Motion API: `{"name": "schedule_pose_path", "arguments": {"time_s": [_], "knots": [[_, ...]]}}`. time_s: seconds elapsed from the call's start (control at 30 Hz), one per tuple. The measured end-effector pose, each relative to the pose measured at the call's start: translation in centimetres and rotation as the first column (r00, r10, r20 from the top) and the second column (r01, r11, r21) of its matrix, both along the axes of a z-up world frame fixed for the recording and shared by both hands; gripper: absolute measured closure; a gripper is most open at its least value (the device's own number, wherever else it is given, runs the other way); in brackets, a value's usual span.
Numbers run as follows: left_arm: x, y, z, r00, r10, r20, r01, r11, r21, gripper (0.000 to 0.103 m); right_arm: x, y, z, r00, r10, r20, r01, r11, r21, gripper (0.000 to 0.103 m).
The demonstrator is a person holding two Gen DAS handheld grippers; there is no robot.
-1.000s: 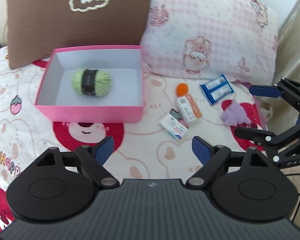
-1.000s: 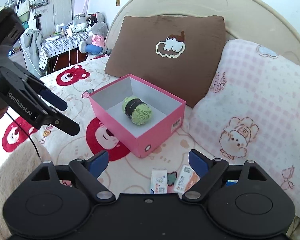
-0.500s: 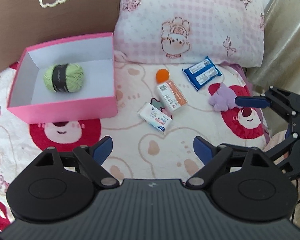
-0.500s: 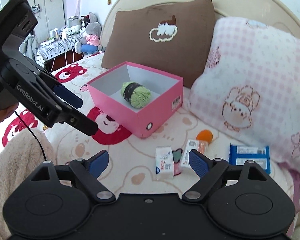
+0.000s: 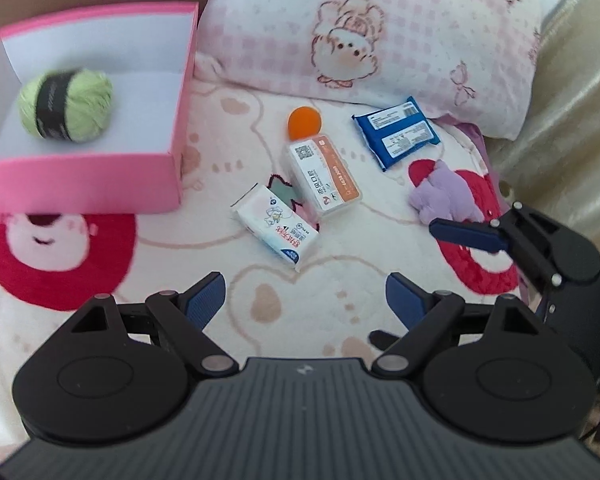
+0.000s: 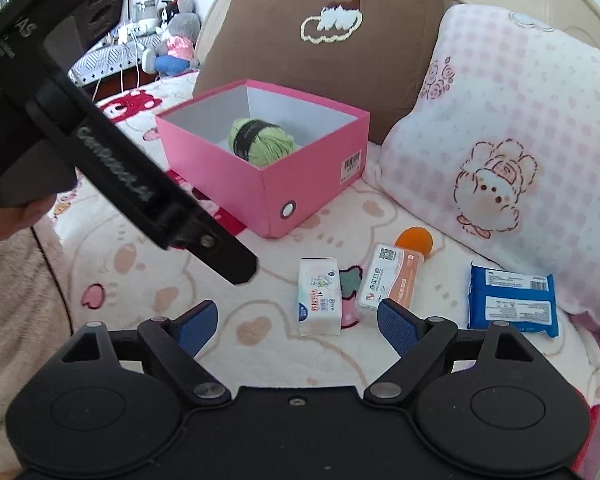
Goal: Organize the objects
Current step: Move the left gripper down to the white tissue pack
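Note:
A pink box (image 5: 80,184) (image 6: 316,184) on the bed holds a green yarn ball (image 5: 66,106) (image 6: 260,140). On the blanket to its right lie a white tissue pack (image 5: 276,228) (image 6: 319,296), an orange-and-white box (image 5: 324,172) (image 6: 392,280), an orange ball (image 5: 304,122) (image 6: 415,240), a blue packet (image 5: 396,132) (image 6: 512,300) and a purple plush (image 5: 444,196). My left gripper (image 5: 305,300) is open and empty above the blanket before the tissue pack. My right gripper (image 6: 298,322) is open and empty just before the tissue pack.
A pink checked pillow (image 5: 364,28) (image 6: 512,120) and a brown pillow (image 6: 324,20) lean on the headboard behind the box. The right gripper shows at the left wrist view's right edge (image 5: 536,248); the left gripper body (image 6: 80,140) crosses the right wrist view.
Both grippers have moved right and closer to the loose items beside the pink box. Both stayed open. Nothing was picked up.

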State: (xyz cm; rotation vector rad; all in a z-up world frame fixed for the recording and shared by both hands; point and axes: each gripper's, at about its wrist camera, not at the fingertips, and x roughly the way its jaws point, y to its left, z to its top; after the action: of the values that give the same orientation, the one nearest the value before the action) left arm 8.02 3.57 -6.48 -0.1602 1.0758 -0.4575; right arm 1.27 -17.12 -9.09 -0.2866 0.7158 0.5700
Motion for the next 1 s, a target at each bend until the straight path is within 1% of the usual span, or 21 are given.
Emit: {"name": "schedule_pose_path", "arguments": {"time_s": [0.1, 0.27, 0.33, 0.4, 0.43, 0.47, 0.53, 0.57, 0.63, 0.67, 0.7, 0.77, 0.8, 0.87, 0.9, 0.93, 1.0], "knots": [[1.3, -0.2, -1.6, 1.000, 0.025, -0.014, -0.026, 0.999, -0.023, 0.016, 0.8, 0.6, -1.2, 1.000, 0.006, 0.007, -0.006, 1.000, -0.025, 0.013], [2.6, -0.5, -4.0, 0.997, 0.059, -0.048, -0.061, 0.997, -0.055, 0.017, 2.0, 1.7, -2.9, 1.000, -0.016, -0.013, 0.015, 0.996, -0.090, 0.013], [2.8, -0.8, -4.5, 0.997, 0.063, -0.035, -0.065, 0.997, -0.051, 0.020, 2.0, 2.0, -3.1, 1.000, -0.010, -0.010, 0.009, 0.995, -0.098, 0.013], [2.7, -1.0, -4.8, 0.998, 0.068, 0.001, -0.068, 0.996, -0.058, 0.023, 2.2, 2.3, -3.2, 1.000, -0.003, -0.013, 0.002, 0.995, -0.099, 0.013], [2.5, -1.0, -5.0, 0.997, 0.074, 0.021, -0.073, 0.995, -0.065, 0.023, 2.4, 2.3, -3.4, 1.000, 0.004, -0.018, -0.005, 0.996, -0.086, 0.014], [2.4, -1.1, -5.3, 0.996, 0.083, 0.026, -0.081, 0.994, -0.074, 0.023, 2.6, 2.3, -3.6, 0.999, -0.019, -0.025, 0.018, 0.997, -0.070, 0.014], [2.3, -1.2, -5.9, 0.997, 0.083, 0.006, -0.082, 0.992, -0.095, 0.027, 3.0, 2.0, -4.0, 0.995, -0.078, -0.054, 0.076, 0.996, -0.038, 0.014], [2.3, -1.3, -6.2, 0.997, 0.077, -0.001, -0.077, 0.993, -0.090, 0.027, 3.1, 1.7, -4.2, 0.993, -0.095, -0.074, 0.094, 0.995, -0.010, 0.014], [2.3, -1.7, -6.8, 0.997, 0.080, -0.011, -0.081, 0.996, -0.036, 0.029, 3.2, 1.4, -4.6, 0.989, -0.110, -0.099, 0.114, 0.993, 0.030, 0.014], [2.4, -1.8, -7.2, 0.996, 0.091, -0.015, -0.092, 0.996, -0.020, 0.029, 3.2, 1.4, -4.9, 0.988, -0.116, -0.105, 0.120, 0.992, 0.030, 0.014], [2.4, -1.7, -7.6, 0.995, 0.100, -0.024, -0.101, 0.995, -0.027, 0.029, 3.2, 1.4, -5.2, 0.987, -0.119, -0.107, 0.122, 0.992, 0.026, 0.014], [2.8, -1.5, -8.4, 0.991, 0.116, -0.069, -0.121, 0.991, -0.064, 0.029, 3.2, 1.5, -6.0, 0.987, -0.119, -0.109, 0.122, 0.992, 0.021, 0.014], [2.9, -1.4, -8.6, 0.990, 0.125, -0.070, -0.130, 0.989, -0.072, 0.029, 3.2, 1.5, -6.4, 0.987, -0.120, -0.107, 0.123, 0.992, 0.018, 0.014], [2.9, -1.5, -8.8, 0.988, 0.142, -0.054, -0.144, 0.988, -0.051, 0.030, 3.3, 1.5, -7.1, 0.987, -0.124, -0.101, 0.126, 0.992, 0.015, 0.014], [2.9, -1.7, -9.0, 0.989, 0.141, -0.047, -0.143, 0.989, -0.039, 0.032, 3.4, 1.5, -7.4, 0.987, -0.129, -0.093, 0.130, 0.991, 0.008, 0.014], [3.0, -1.8, -9.3, 0.989, 0.134, -0.056, -0.137, 0.990, -0.045, 0.033, 3.4, 1.6, -7.8, 0.988, -0.134, -0.077, 0.134, 0.991, -0.006, 0.014], [3.3, -1.8, -10.1, 0.985, 0.118, -0.124, -0.133, 0.984, -0.121, 0.033, 3.6, 1.8, -8.4, 0.988, -0.148, -0.049, 0.147, 0.989, -0.032, 0.016]]}}
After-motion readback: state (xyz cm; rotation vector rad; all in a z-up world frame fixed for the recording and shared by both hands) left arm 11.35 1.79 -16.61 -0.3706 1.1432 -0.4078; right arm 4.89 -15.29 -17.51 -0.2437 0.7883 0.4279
